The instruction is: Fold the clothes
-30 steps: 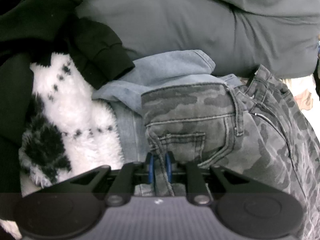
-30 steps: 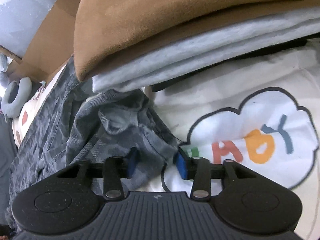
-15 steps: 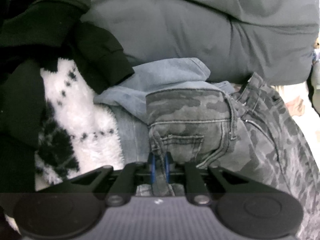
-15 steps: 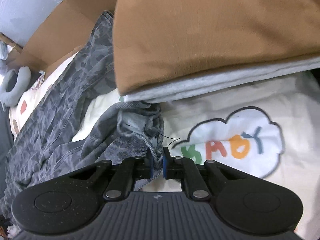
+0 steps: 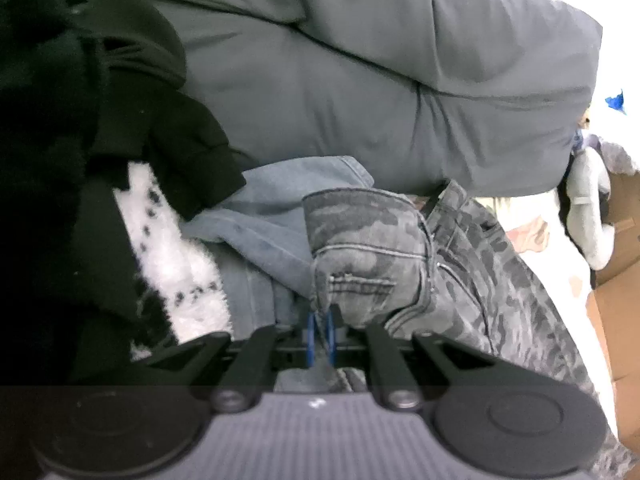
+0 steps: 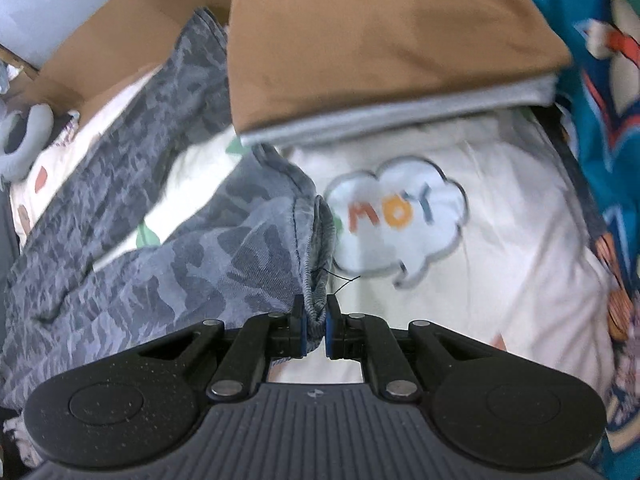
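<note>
While a big grey cushion is filling the far side of the left wrist view, a cream bedsheet printed with a lettered cloud is carrying everything in the right wrist view. Across that sheet the camouflage jeans are lying stretched out, one leg running toward the sheet's far left edge beside a cardboard box, the other leg's hem rising off the sheet. A folded stack, a brown garment over a grey one, is sitting at the far edge of the sheet, just beyond that hem. At the waist end, seen from the left wrist, the jeans are resting against light blue denim, with a white fluffy spotted garment and black clothing lying to the left of it. A teal patterned fabric is bordering the sheet's right edge. The left gripper is pinching the jeans at the waistband by a back pocket, its blue pads pressed almost together on the cloth. The right gripper is pinching the bunched hem of one leg, its fingers drawn in tight on the fold, a loose thread sticking out just above them.
</note>
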Demonstrator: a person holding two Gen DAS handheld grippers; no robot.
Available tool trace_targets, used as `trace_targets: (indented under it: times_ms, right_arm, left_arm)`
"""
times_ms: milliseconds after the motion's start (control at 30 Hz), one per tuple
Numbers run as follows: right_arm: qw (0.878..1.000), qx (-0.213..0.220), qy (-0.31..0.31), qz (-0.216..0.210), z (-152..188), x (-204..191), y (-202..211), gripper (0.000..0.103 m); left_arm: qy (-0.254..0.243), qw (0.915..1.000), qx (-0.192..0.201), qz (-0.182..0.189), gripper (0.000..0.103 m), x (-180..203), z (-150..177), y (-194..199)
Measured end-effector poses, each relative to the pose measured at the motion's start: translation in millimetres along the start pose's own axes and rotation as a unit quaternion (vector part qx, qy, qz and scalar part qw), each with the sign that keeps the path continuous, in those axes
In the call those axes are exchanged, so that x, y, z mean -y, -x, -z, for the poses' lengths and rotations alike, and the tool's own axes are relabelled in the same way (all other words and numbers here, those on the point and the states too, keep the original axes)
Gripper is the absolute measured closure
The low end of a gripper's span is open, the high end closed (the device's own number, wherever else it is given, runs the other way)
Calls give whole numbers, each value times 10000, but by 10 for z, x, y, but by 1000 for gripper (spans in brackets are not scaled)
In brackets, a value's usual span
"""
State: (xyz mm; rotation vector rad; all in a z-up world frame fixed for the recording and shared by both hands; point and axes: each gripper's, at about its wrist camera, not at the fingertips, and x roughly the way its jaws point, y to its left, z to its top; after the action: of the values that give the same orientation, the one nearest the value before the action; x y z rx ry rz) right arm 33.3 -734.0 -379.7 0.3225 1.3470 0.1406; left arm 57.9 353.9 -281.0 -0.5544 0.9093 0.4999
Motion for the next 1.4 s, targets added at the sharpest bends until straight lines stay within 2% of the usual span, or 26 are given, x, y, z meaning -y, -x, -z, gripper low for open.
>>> trace_targets:
  times_ms: [167,300,367,500,733,900,967,1033,1100,1200,1400]
  right_arm:
    - [9992,-321,-29,218,290,100,95,97]
    - [9984,-416,-106,355,462,143,206,97]
    - [9979,-509,55,388,510,142,303,97]
    - [9986,-355,51,380,522,90,581,97]
    - [9993,292,156,152,189,-207,1153,97]
    - [9951,941,173,-266,-162,-500,1655,97]
    - [9928,1143,202,-303,-262,-575,1777,97]
    - [9944,984,356,-123,-329,-640,1726,97]
    - [9957,852,320,-145,-401,-653,1675,97]
    - [9937,1022,333,-332,-464,-686,1705,97]
    - [9925,1065,261,-540,-565,-745,1773,97]
  left_arm:
    - [101,9999,2,78,97,-78,35,3]
    - [128,9997,-33,187,97,-124,32,34]
    - [179,9995,-59,270,97,-140,4,74]
    - [194,9987,-76,455,97,-120,-85,187]
    - [283,9962,-159,805,97,42,-285,359]
    - [431,9928,-188,1102,97,181,-443,491]
    - [450,9921,-159,1162,97,243,-497,522]
    - [493,9918,-144,1166,97,287,-541,525]
    - [581,9910,-204,1188,97,325,-568,503]
    - [644,9908,-242,1166,97,373,-598,497]
    - [656,9915,-263,1093,97,459,-684,507]
